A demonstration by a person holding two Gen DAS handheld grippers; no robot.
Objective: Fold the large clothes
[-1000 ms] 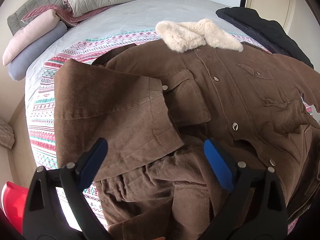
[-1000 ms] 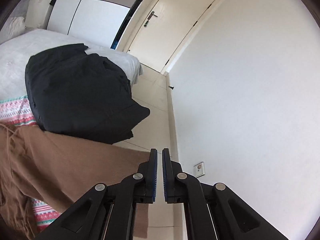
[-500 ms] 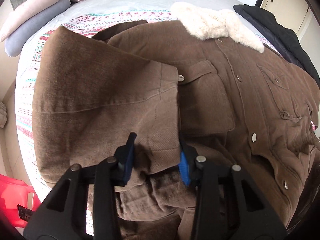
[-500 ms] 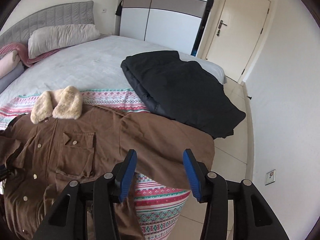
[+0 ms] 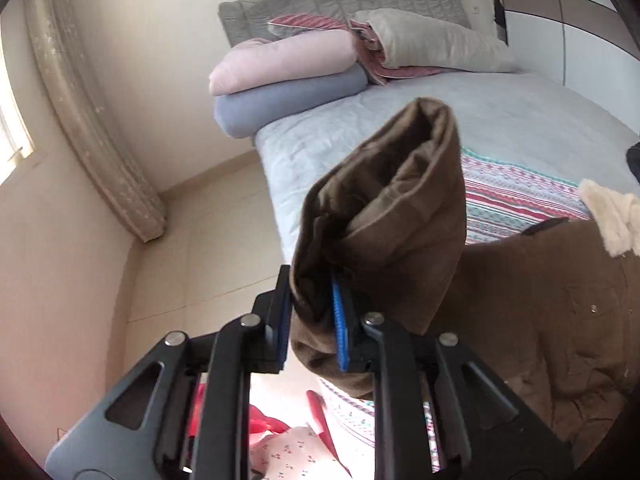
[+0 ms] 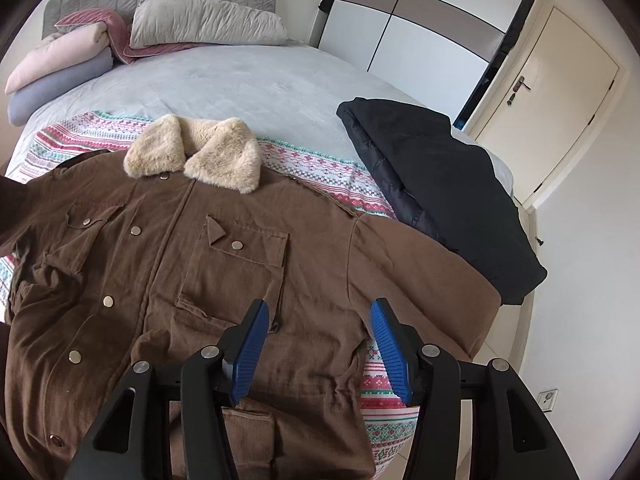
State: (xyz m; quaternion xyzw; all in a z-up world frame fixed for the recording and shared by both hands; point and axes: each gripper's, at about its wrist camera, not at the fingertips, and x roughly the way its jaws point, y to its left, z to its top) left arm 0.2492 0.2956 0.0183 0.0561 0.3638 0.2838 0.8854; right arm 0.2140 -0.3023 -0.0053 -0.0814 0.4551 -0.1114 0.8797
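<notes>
Sleeve cuff [image 5: 384, 216] of the brown corduroy jacket [image 6: 168, 280] stands lifted, pinched between the just-closed jaws of the left gripper [image 5: 310, 316]. The right gripper [image 6: 316, 344], jaws just opened halfway and empty, hovers above the jacket's other side; that sleeve [image 6: 420, 276] runs out ahead and to its right toward the bed edge, so this claw is nearer. The jacket lies face-up on a patterned blanket [image 6: 304, 160] across the grey bed [image 6: 256, 84], folded black coat [image 6: 436, 196] beyond, wardrobe [image 6: 404, 28] and door [image 6: 560, 120] behind.

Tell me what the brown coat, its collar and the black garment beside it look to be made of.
Brown coat: matte woven cloth, probably cotton twill or fine corduroy; faint ribbing, soft creases, metal-looking snaps.
Collar: cream faux fur or fleece, a fluffy pile.
Black garment: smooth synthetic shell, possibly nylon; slight sheen, quilted edge seams.
</notes>
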